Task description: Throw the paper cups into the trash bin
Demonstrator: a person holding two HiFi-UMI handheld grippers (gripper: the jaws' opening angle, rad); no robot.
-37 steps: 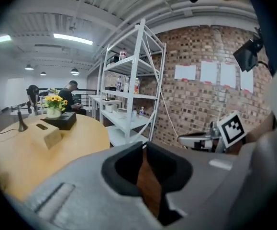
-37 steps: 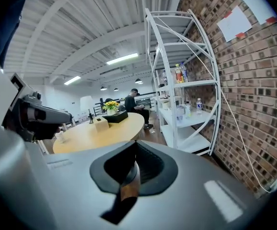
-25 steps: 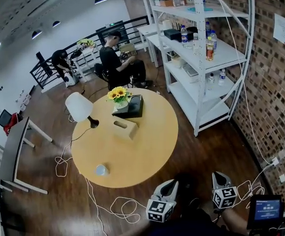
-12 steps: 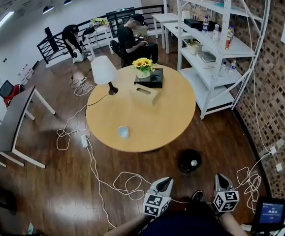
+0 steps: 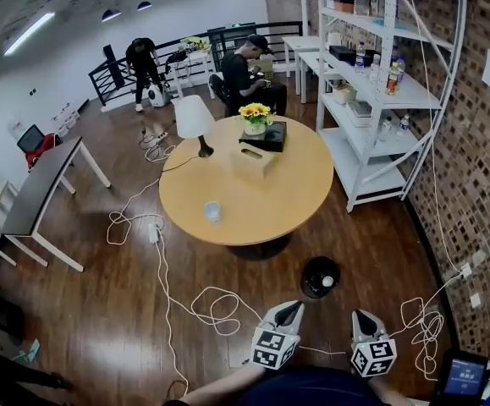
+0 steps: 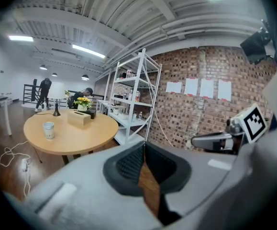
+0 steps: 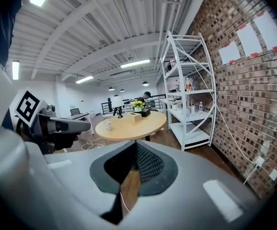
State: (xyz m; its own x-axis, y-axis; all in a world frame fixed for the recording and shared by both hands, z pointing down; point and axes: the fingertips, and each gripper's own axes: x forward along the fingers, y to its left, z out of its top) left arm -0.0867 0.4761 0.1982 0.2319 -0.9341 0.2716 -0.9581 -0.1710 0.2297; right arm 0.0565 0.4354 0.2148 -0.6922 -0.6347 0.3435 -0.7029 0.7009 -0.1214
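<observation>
One white paper cup stands upright near the front left edge of the round wooden table. It also shows in the left gripper view and, small, in the right gripper view. A black round trash bin sits on the floor just in front of the table, with something white inside. My left gripper and right gripper hover side by side low over the floor, short of the bin. Both are shut with nothing between the jaws.
On the table stand a white lamp, a tissue box and sunflowers on a black box. White shelving lines the brick wall at right. Cables loop across the floor. A grey desk is at left; two people are at the back.
The view has pulled back from the table: the table and cup now sit farther up the frame, and the trash bin has come into sight. Both grippers stay low together.
</observation>
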